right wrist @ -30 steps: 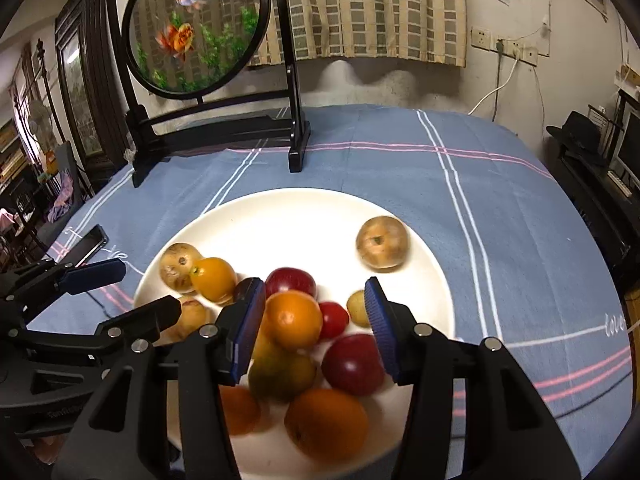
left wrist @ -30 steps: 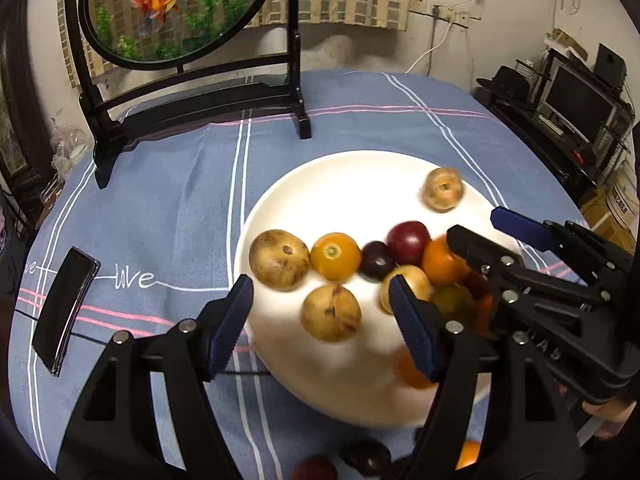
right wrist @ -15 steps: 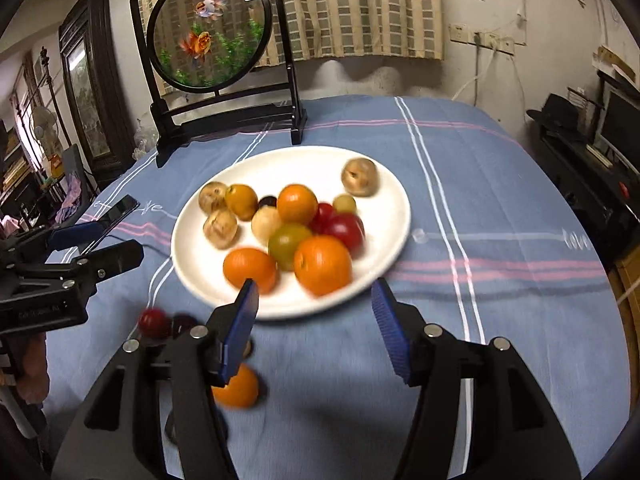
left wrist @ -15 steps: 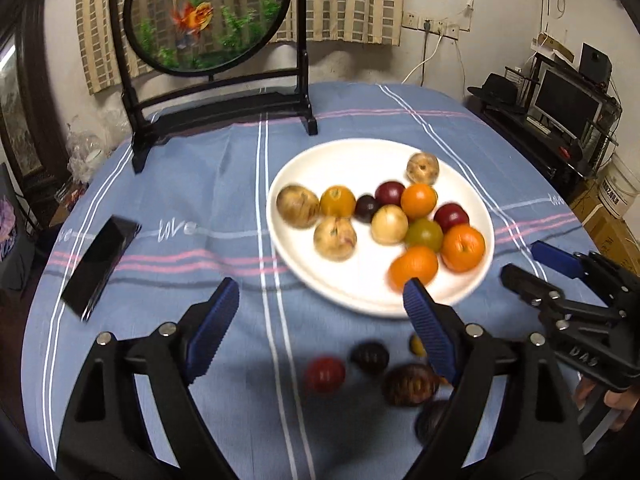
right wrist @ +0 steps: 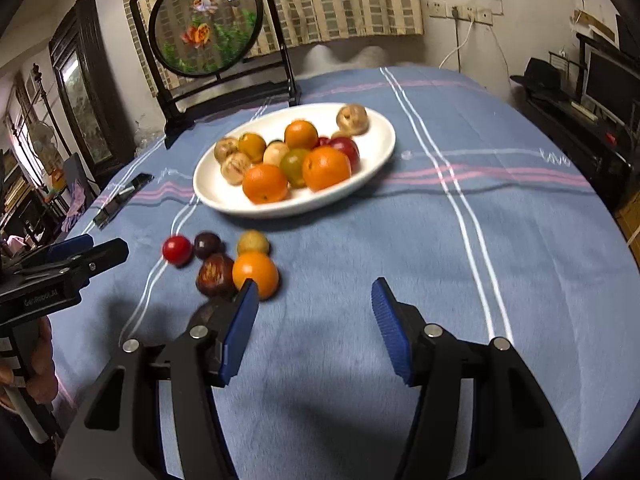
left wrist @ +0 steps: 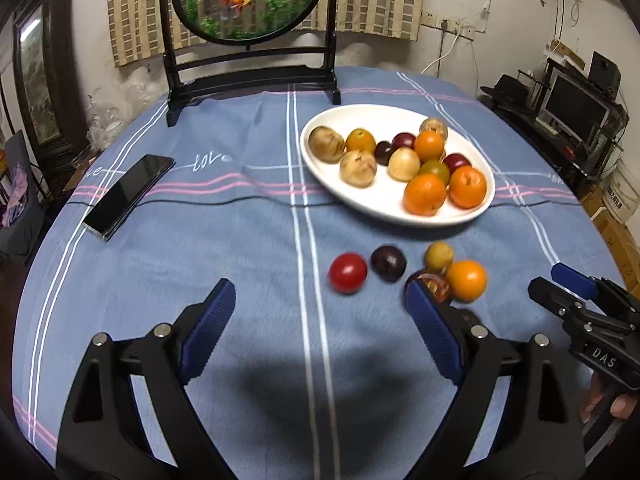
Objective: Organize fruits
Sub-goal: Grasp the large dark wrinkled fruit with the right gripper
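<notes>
A white plate [left wrist: 376, 204] [right wrist: 376, 152] holds several fruits: oranges, brown round fruits, dark plums, a red one. Loose on the blue cloth in front of it lie a red fruit [left wrist: 347, 273] [right wrist: 177, 249], a dark plum [left wrist: 388, 262] [right wrist: 207, 244], a yellow fruit [left wrist: 439, 256] [right wrist: 252, 242], an orange [left wrist: 466, 280] [right wrist: 255, 273] and a dark reddish fruit [right wrist: 215, 275]. My left gripper [left wrist: 320, 332] is open and empty, near the loose fruits. My right gripper [right wrist: 314, 328] is open and empty, just right of them.
A black phone [left wrist: 129, 194] lies on the cloth at the left. A round fish-picture screen on a black stand [left wrist: 248, 0] stands at the table's far side. Furniture and a monitor [left wrist: 576, 108] stand off the right edge.
Both grippers have pulled back and up from over the plate toward the table's near side. The loose fruits in front of the plate have come into view.
</notes>
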`<state>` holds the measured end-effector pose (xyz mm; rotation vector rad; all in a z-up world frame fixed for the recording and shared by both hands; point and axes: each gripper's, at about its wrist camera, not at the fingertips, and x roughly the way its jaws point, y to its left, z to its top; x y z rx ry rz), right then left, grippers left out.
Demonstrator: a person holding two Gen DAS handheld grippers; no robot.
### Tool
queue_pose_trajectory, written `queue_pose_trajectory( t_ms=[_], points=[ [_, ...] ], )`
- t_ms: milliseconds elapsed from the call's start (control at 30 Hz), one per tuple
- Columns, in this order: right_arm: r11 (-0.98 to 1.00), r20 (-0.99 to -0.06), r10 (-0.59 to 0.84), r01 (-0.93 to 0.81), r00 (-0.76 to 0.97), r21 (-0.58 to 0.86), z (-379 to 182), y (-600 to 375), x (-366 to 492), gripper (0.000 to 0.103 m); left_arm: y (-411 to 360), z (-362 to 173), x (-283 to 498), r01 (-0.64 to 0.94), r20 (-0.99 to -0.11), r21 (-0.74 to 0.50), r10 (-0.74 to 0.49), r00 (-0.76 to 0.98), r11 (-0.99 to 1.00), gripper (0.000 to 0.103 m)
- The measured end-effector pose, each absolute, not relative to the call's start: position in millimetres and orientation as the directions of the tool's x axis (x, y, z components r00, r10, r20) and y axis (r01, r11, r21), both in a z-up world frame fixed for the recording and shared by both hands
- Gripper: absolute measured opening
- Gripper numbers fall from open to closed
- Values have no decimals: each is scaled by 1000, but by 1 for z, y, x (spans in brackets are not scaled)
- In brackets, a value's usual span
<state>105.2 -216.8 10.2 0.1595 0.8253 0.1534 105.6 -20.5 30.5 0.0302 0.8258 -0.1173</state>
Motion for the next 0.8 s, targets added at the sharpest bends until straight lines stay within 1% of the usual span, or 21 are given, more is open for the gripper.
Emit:
queue_pose_trajectory(
  t_ms=[167,533,800],
  points=[
    [977,-728,206,-90,654,195,5,-209,95,59,-17,24,98,104,-741,-28,-90,666,994,89],
    [962,-772,264,-215,578,168,-11,-177,90,61,-13,6,102,95,-760,-25,-81,645,995,89],
    [955,-800,264,-263,538,137,-15,-151,102,61,-8,0,107,94,-769,-30,-83,634,995,89]
  ],
)
